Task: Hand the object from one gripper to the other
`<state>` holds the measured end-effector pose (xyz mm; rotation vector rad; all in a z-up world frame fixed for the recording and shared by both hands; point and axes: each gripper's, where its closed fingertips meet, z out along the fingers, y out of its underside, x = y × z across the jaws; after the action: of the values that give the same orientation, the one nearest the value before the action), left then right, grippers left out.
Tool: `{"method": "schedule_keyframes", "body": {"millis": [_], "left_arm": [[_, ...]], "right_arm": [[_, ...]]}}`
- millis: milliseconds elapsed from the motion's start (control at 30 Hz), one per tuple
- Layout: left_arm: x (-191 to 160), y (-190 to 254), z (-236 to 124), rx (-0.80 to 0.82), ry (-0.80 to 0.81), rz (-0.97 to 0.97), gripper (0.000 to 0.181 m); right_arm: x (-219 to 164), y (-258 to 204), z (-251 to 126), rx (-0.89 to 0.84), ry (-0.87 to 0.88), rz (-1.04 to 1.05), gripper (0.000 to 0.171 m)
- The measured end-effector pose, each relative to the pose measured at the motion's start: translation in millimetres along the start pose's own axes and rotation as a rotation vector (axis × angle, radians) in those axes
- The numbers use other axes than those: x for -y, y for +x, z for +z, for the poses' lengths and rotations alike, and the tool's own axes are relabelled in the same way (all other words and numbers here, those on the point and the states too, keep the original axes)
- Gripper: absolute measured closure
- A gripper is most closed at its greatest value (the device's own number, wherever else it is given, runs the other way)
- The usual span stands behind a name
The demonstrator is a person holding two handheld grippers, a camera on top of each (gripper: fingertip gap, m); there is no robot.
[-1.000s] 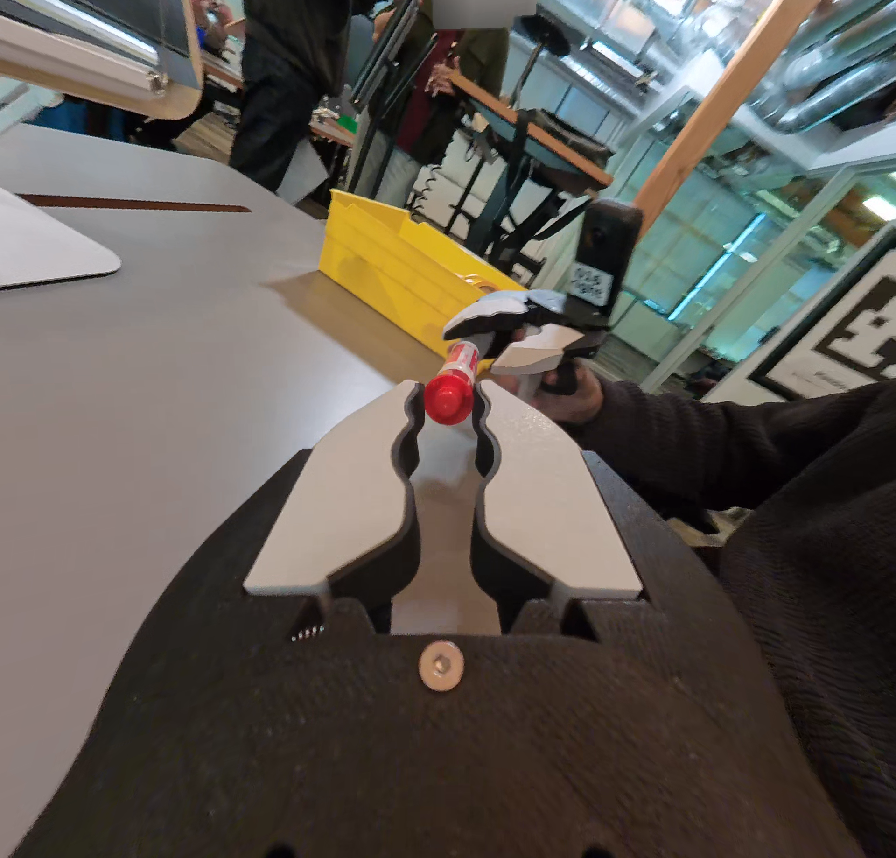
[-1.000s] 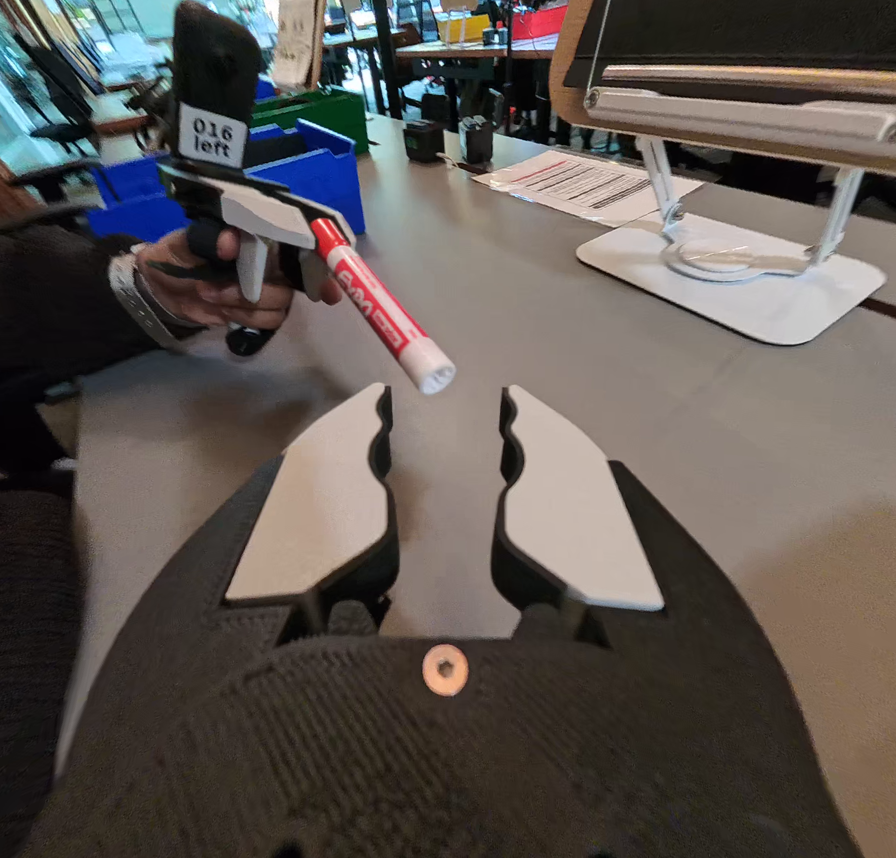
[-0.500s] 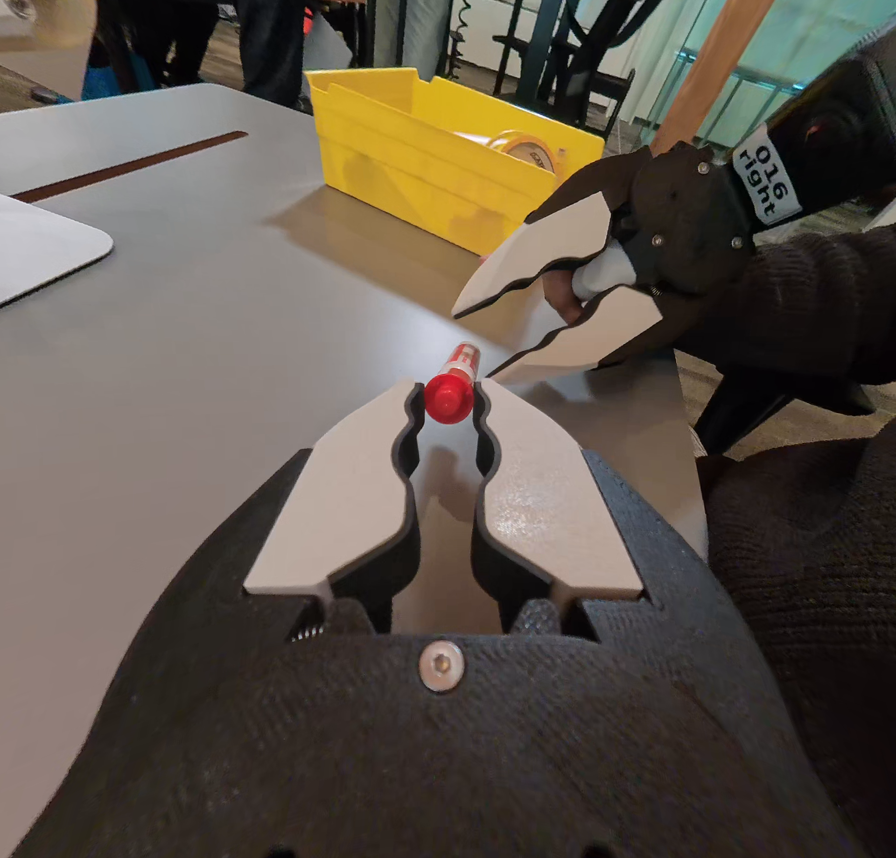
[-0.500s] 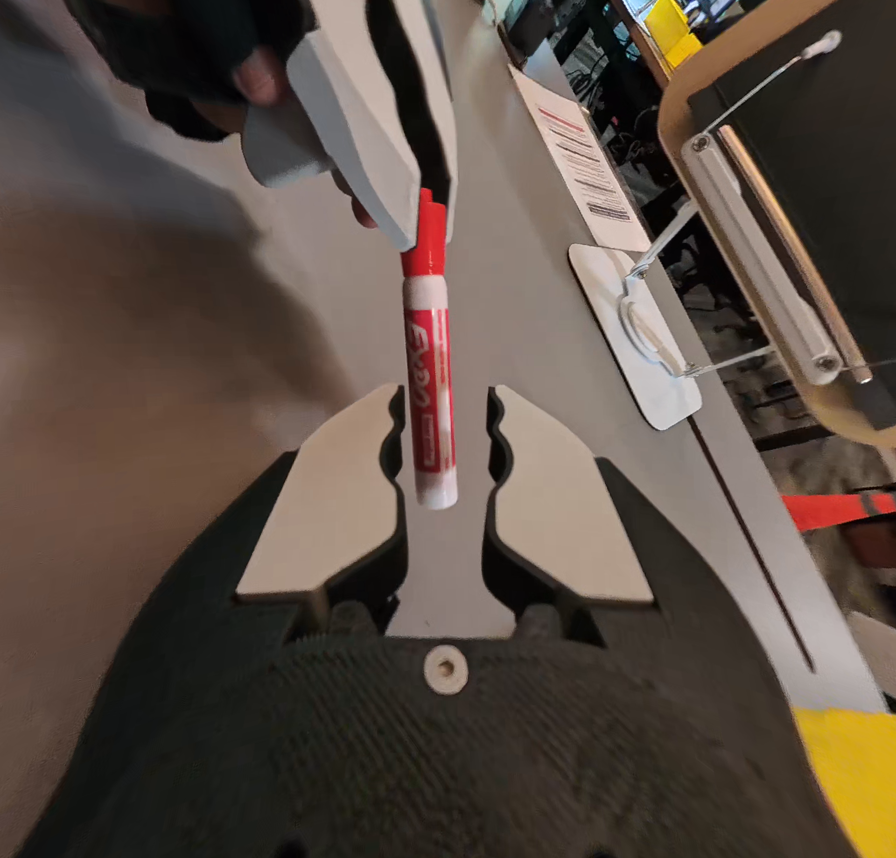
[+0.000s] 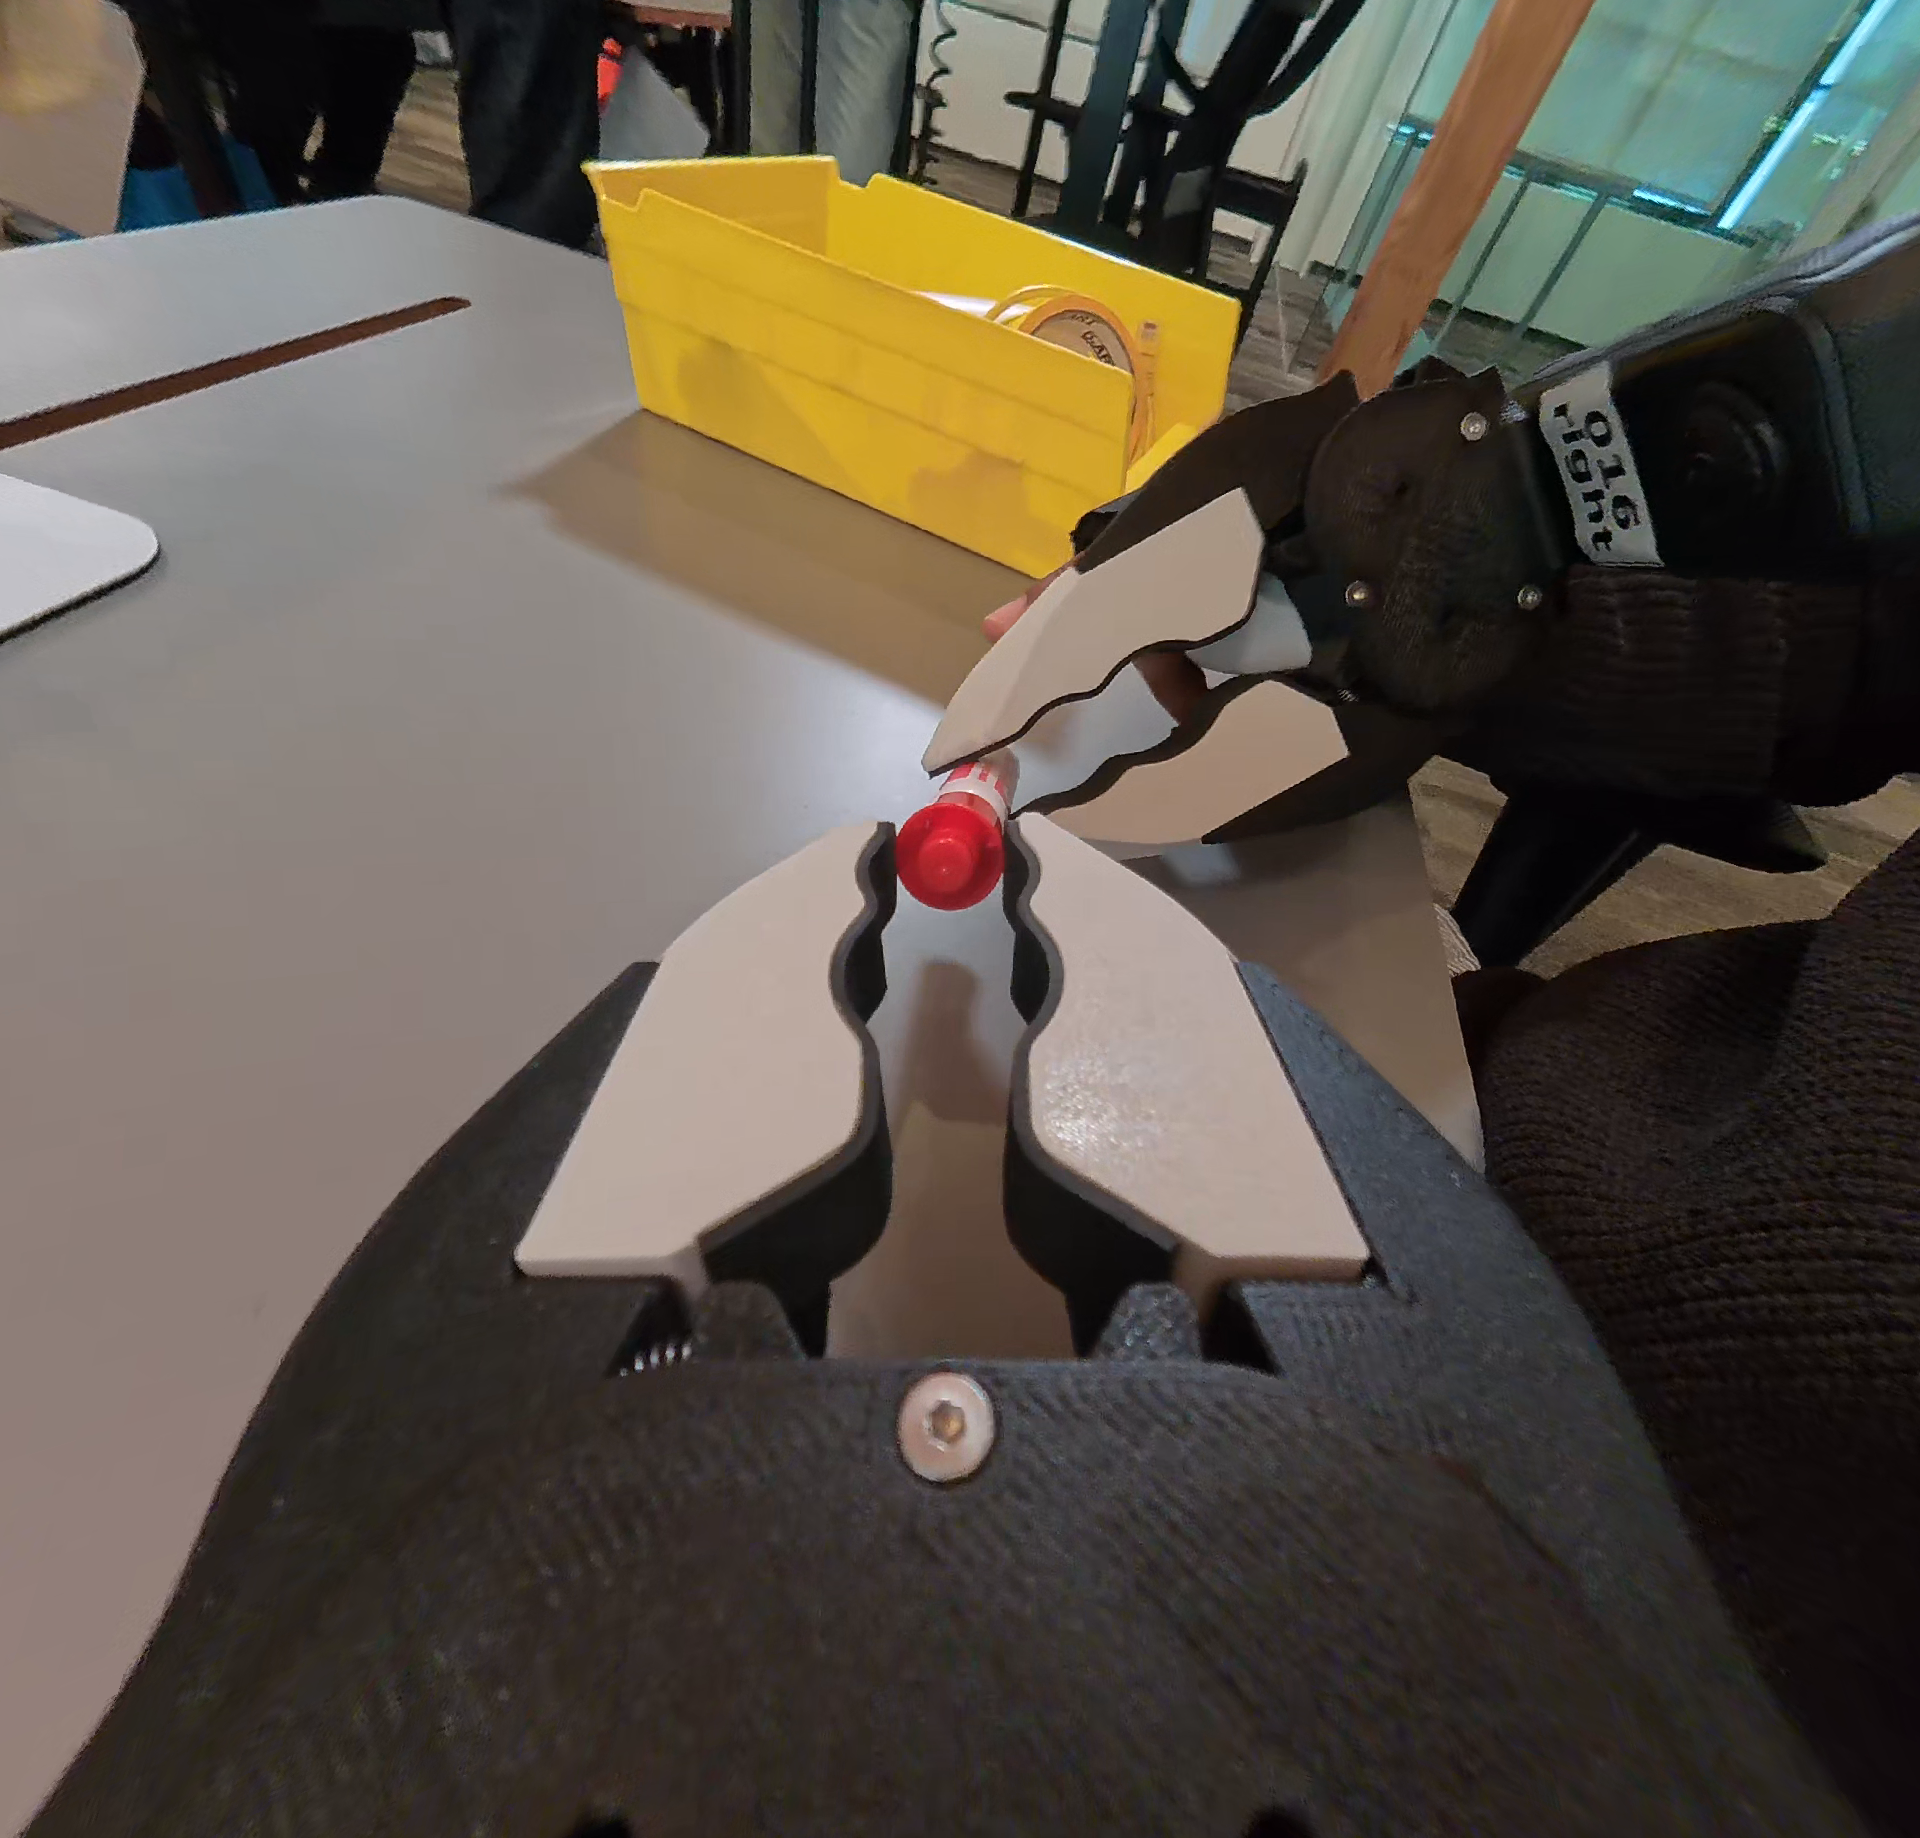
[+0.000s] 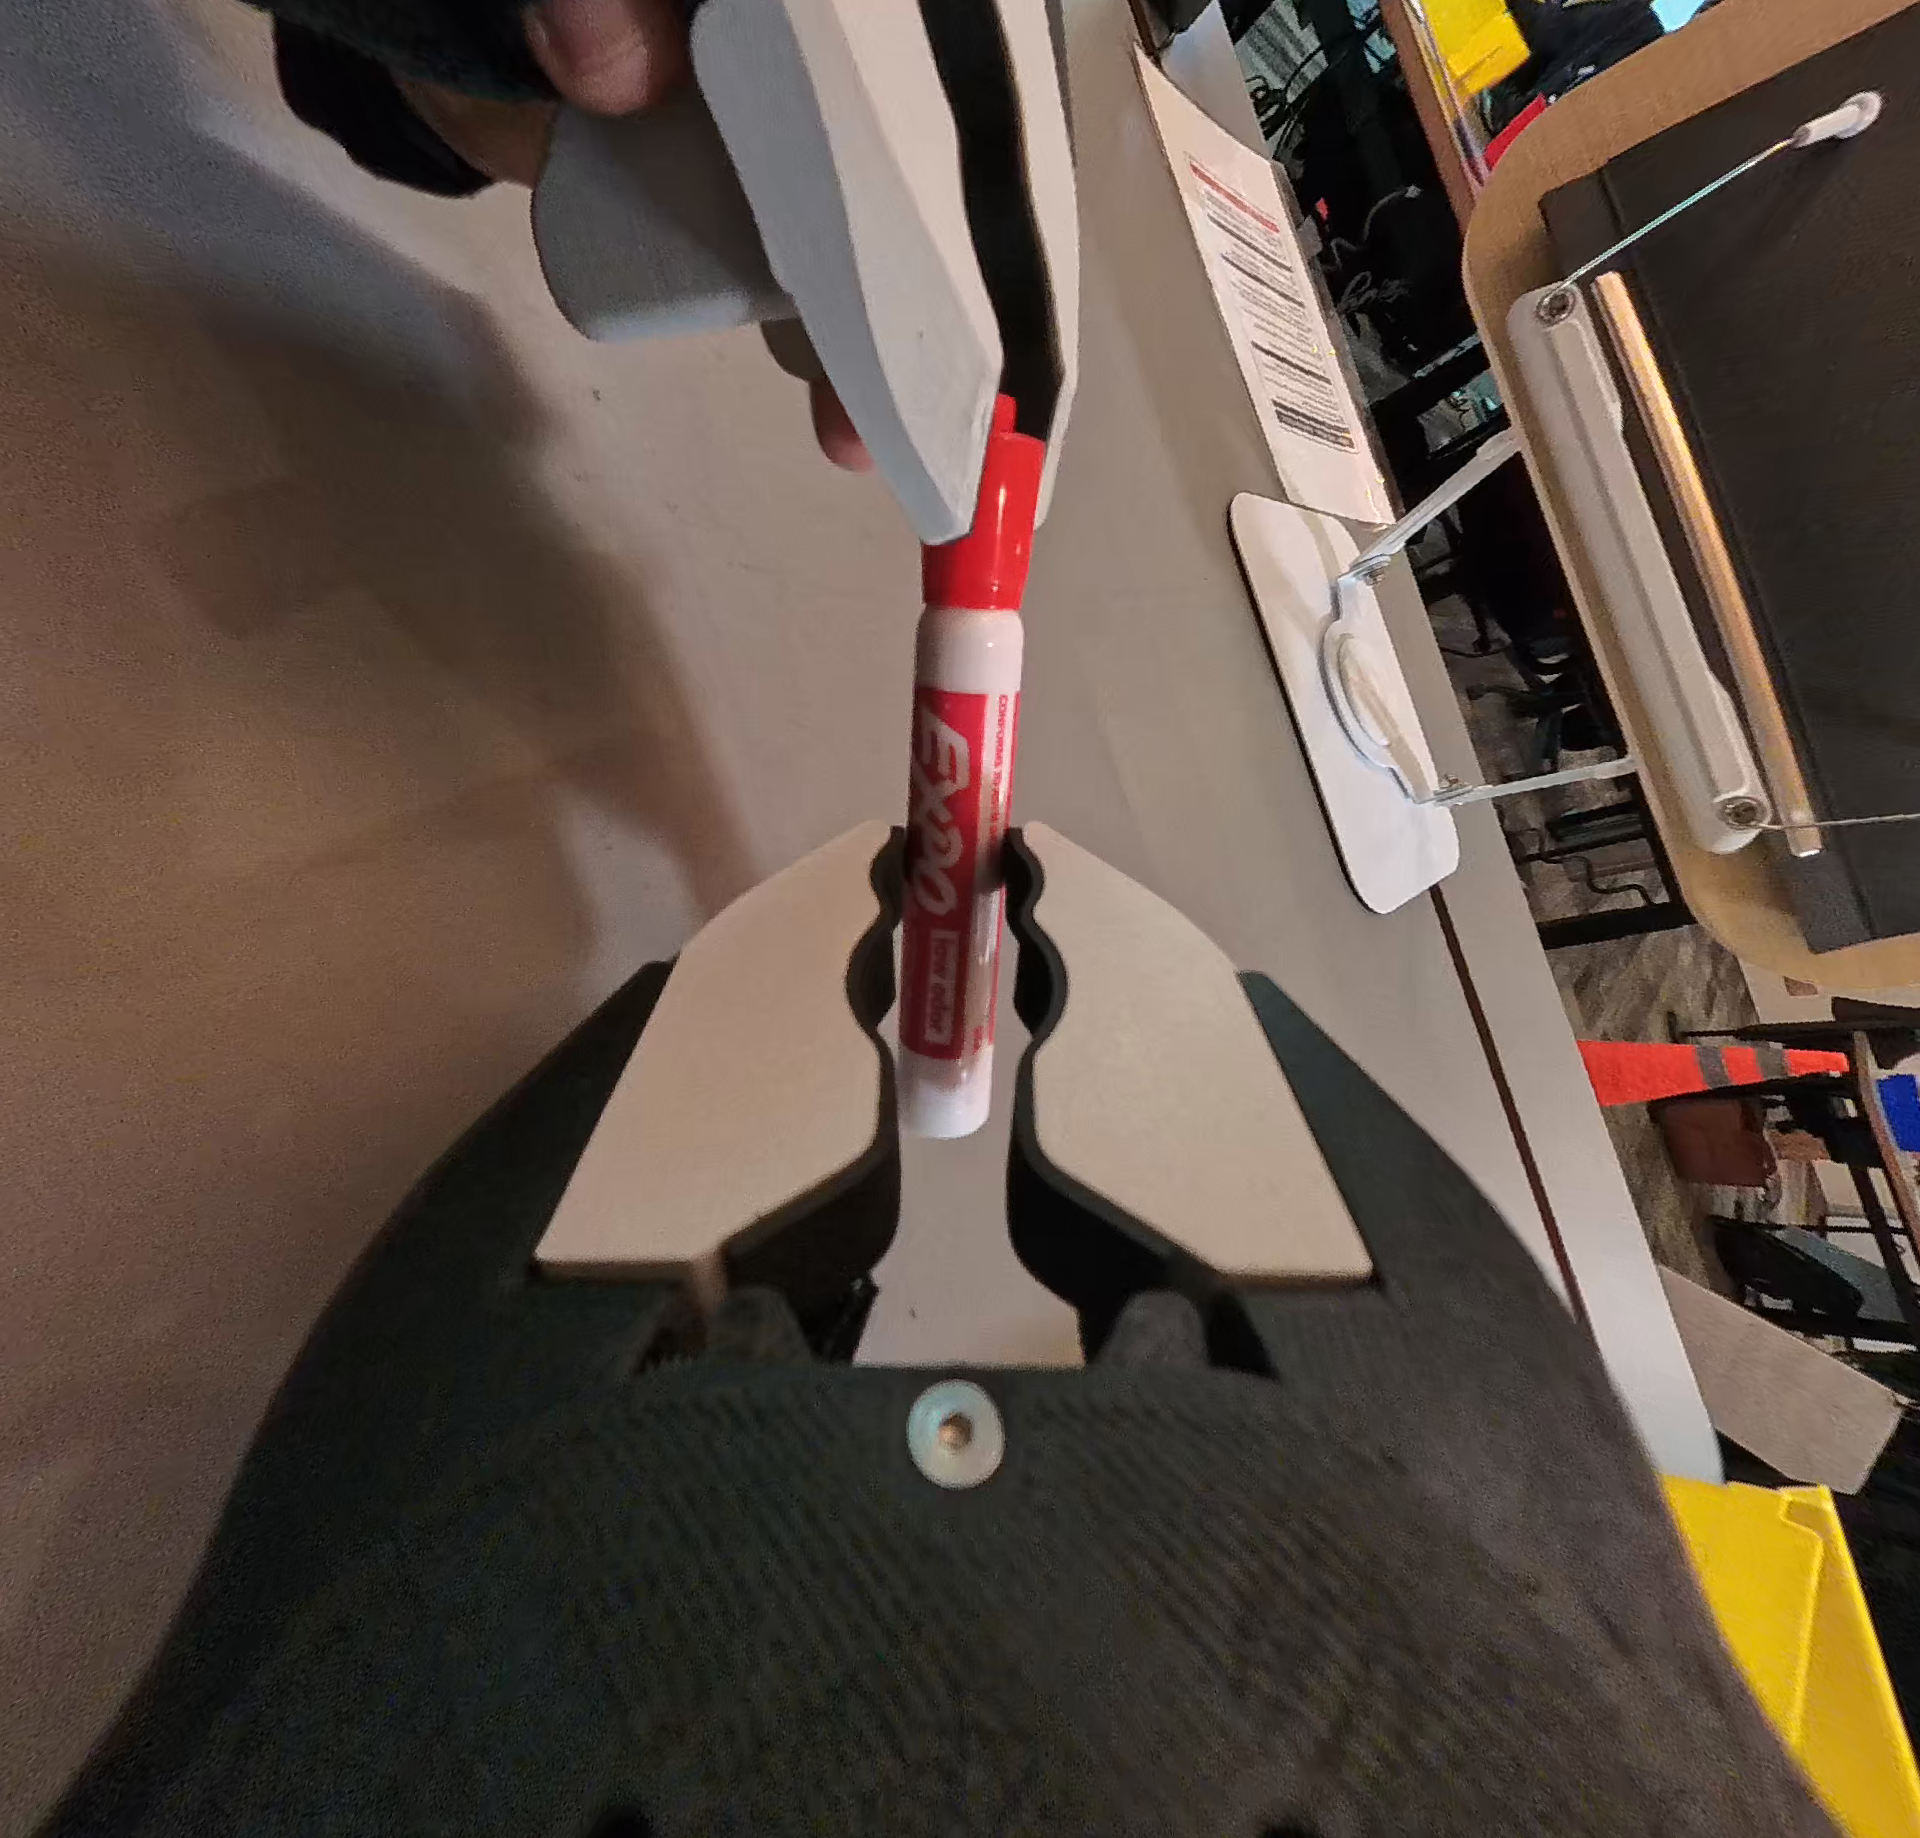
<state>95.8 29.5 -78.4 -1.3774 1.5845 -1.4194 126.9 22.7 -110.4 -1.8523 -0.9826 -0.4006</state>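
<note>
A red and white marker (image 6: pixel 956 853) hangs in the air above the grey table (image 5: pixel 416 697), held at both ends. My left gripper (image 5: pixel 948 838) is shut on its red cap (image 5: pixel 948 858). In the right wrist view the left gripper (image 6: pixel 1003 479) comes in from above and pinches the cap. My right gripper (image 6: pixel 951 843) has its fingertips pressed on the white and red barrel, with the marker's white end between the fingers. In the left wrist view the right gripper (image 5: pixel 977 780) reaches in from the right, and its tips hide most of the barrel.
A yellow bin (image 5: pixel 862 375) holding a yellow cable coil stands at the table's far edge. A white stand base (image 6: pixel 1340 708) carries a dark monitor (image 6: pixel 1766 438), with a printed sheet (image 6: pixel 1257 282) beyond it. People stand past the table. My dark sleeve (image 5: pixel 1714 1165) is at the right. My hands' fingertips stand some 5 centimeters from each other.
The right gripper swung round to line up with the marker, moved over its barrel and narrowed its fingers onto it. The left gripper kept hold of the red cap throughout.
</note>
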Motion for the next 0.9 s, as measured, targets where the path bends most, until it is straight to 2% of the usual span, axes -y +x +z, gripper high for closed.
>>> {"method": "schedule_keyframes", "body": {"millis": [67, 200, 333, 467, 667, 800, 900], "left_arm": [[2.8, 1.3, 0.1, 0.004, 0.020, 0.014, 0.162], [8.0, -1.4, -1.1, 0.049, 0.051, 0.058, 0.138], [9.3, -5.5, -1.1, 0.098, 0.064, 0.107, 0.127], [7.2, -4.8, 0.7, 0.151, 0.048, 0.218, 0.128], [9.3, 5.6, 4.9, 0.167, 0.082, 0.291, 0.142], [10.2, 16.2, 7.7, 0.213, 0.075, 0.455, 0.148], [6.7, 31.5, 14.1, 0.129, 0.078, 0.376, 0.150]], "right_arm": [[-0.3, 1.8, -0.2, 0.000, 0.004, 0.021, 0.152], [-1.7, 7.9, -1.4, 0.024, 0.031, 0.128, 0.152], [8.9, 14.3, -8.6, 0.137, 0.156, 0.406, 0.152], [20.6, 27.6, -20.4, 0.294, 0.335, 0.773, 0.152], [30.6, 46.6, -34.8, 0.527, 0.598, 1.269, 0.152], [37.9, 47.0, -37.1, 0.553, 0.659, 1.357, 0.152], [49.6, 44.2, -41.0, 0.544, 0.697, 1.312, 0.152]]}}
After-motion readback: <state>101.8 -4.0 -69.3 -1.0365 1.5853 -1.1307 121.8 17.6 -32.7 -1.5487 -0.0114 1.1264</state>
